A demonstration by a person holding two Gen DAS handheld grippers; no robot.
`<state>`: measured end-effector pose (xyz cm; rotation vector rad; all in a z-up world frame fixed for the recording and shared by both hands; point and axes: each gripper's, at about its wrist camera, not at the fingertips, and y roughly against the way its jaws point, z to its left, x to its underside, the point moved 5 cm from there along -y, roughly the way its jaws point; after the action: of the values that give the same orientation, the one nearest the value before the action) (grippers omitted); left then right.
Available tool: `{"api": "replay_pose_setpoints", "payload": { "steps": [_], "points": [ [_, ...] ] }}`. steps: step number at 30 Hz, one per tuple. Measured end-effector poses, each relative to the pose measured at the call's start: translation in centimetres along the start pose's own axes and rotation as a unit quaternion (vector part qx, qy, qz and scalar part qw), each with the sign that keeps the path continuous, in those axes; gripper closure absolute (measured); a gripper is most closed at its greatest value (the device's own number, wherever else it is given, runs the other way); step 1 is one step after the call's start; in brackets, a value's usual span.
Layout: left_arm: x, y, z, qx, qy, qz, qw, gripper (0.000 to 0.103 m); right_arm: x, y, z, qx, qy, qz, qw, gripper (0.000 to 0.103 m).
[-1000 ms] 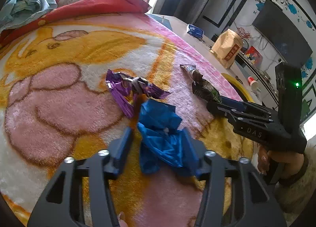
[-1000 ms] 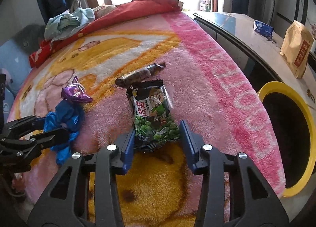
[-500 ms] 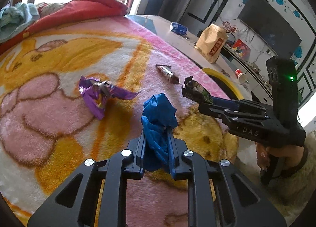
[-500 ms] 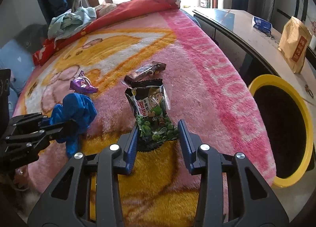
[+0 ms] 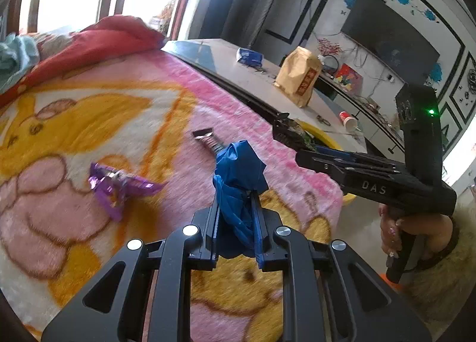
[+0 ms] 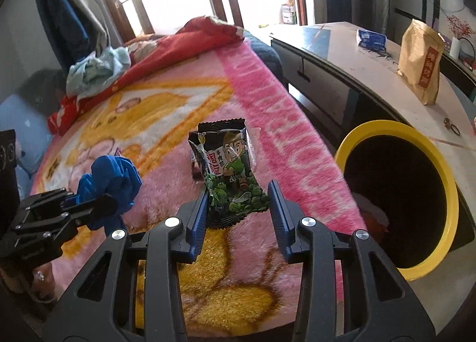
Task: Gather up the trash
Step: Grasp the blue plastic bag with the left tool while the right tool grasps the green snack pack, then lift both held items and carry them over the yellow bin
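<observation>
The left hand-held gripper (image 5: 236,232) pinches a crumpled blue wrapper (image 5: 239,175), lifted above the pink blanket (image 5: 74,122). The right hand-held gripper (image 6: 238,214) clamps a green-pea snack packet (image 6: 230,175) by its lower edge, the packet upright above the blanket. Beyond lie a purple wrapper (image 5: 117,187) and a dark candy wrapper (image 5: 206,139). The yellow-rimmed bin (image 6: 446,181) stands beside the bed, with the counter (image 6: 342,44) farther back.
</observation>
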<state>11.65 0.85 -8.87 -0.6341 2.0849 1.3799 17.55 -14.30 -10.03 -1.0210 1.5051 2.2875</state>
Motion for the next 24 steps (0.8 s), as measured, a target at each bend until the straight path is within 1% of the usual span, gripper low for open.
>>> {"api": "replay_pose_setpoints", "payload": {
  "steps": [11,24],
  "points": [
    [-2.0,-1.3,-3.8,0.019,-0.034,-0.009,0.9992,0.086,-1.6,2.5,-3.7,0.014,-0.042,-0.039,0.998,0.072],
    [-3.8,-2.9,-7.6,0.043,-0.06,-0.013,0.9972,0.086,-2.4,4.8,-9.3,0.044,-0.101,-0.076,0.991,0.072]
  ]
}}
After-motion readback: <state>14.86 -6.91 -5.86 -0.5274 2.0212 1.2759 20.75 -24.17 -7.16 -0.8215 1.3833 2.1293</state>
